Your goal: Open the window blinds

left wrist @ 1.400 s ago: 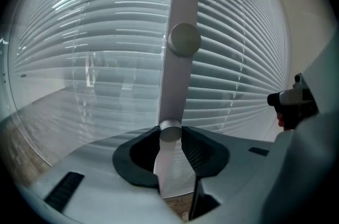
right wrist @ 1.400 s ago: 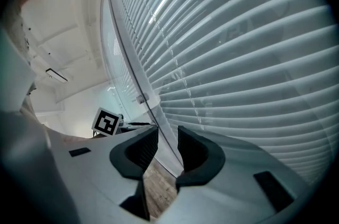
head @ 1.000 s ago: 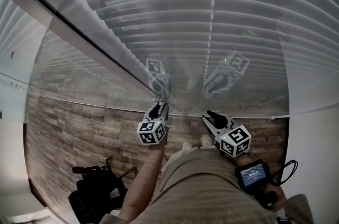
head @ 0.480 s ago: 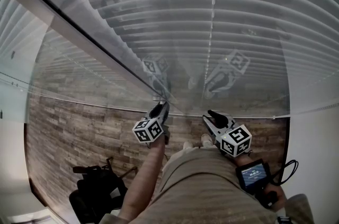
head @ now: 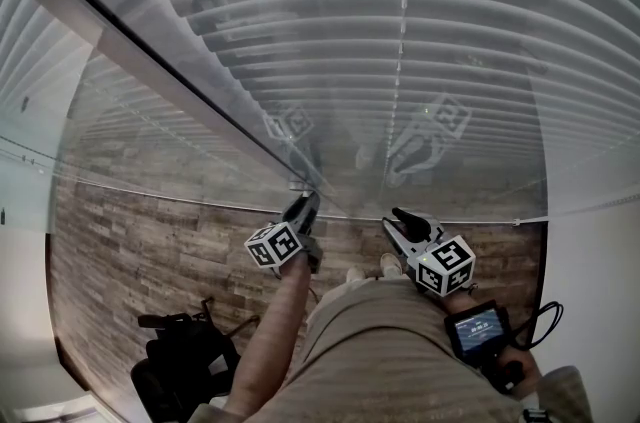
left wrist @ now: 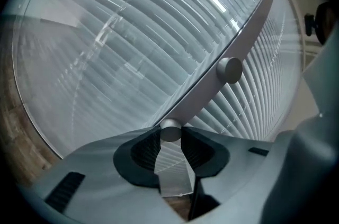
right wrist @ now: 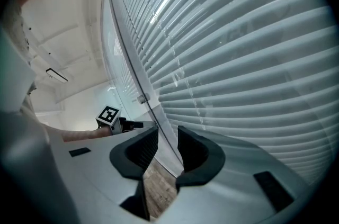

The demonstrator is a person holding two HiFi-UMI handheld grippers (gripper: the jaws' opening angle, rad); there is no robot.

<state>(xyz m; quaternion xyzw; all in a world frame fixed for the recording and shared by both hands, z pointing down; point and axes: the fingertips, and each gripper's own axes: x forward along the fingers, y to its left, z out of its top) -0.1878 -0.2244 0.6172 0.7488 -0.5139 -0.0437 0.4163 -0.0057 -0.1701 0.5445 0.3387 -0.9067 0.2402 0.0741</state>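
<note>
Nearest to me stands the person in beige, with a small screen device (head: 477,329) hanging by the right hip and a black object (head: 185,361) that I cannot identify down on the wood-plank floor (head: 130,251). Both arms reach forward to the window. The right gripper (right wrist: 168,135) hangs just short of the glass with its jaws apart and nothing between them. The left gripper (head: 303,207), beside it, has its jaws clamped on a small round metal knob (left wrist: 170,131) at the lower part of a grey frame bar (left wrist: 249,32). A second knob (left wrist: 229,70) of the same kind sits higher up that bar, untouched. Beyond the bar is the glass pane (head: 330,161), which mirrors both marker cubes. Behind the glass hang the window blinds (head: 450,41), with white horizontal slats running across the whole window on either side of the bar.
</note>
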